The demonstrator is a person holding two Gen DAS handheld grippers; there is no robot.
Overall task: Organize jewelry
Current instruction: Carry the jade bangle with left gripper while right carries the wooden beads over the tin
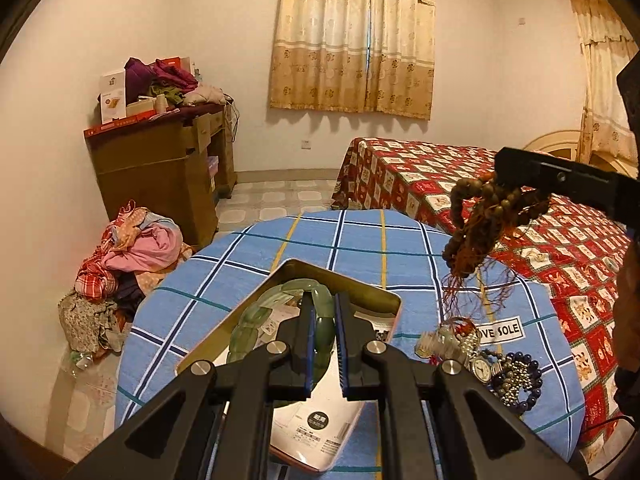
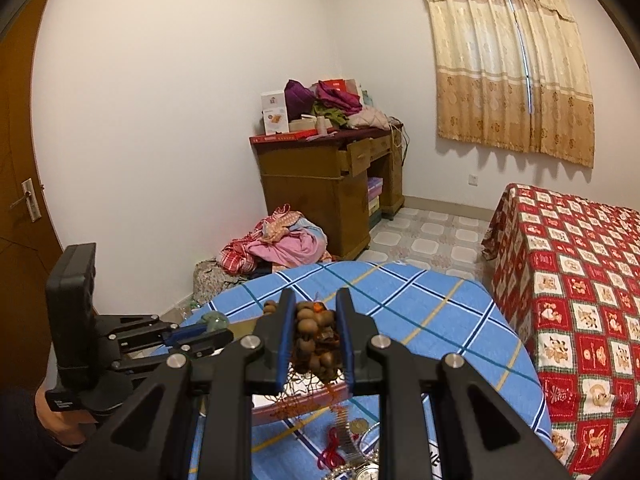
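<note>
Left wrist view: your left gripper (image 1: pixel 324 312) is clamping a green jade bracelet (image 1: pixel 280 312) over the open tin (image 1: pixel 360 292) sitting on the blue checked cloth (image 1: pixel 240 264). Right of the tin, a watch (image 1: pixel 480 368) and beaded bracelets (image 1: pixel 520 380) are lying in a heap. Farther right, your right gripper (image 2: pixel 316 334) is squeezing a bunch of brown wooden beads (image 2: pixel 312 340) with red tassels, hanging clear above the cloth.
</note>
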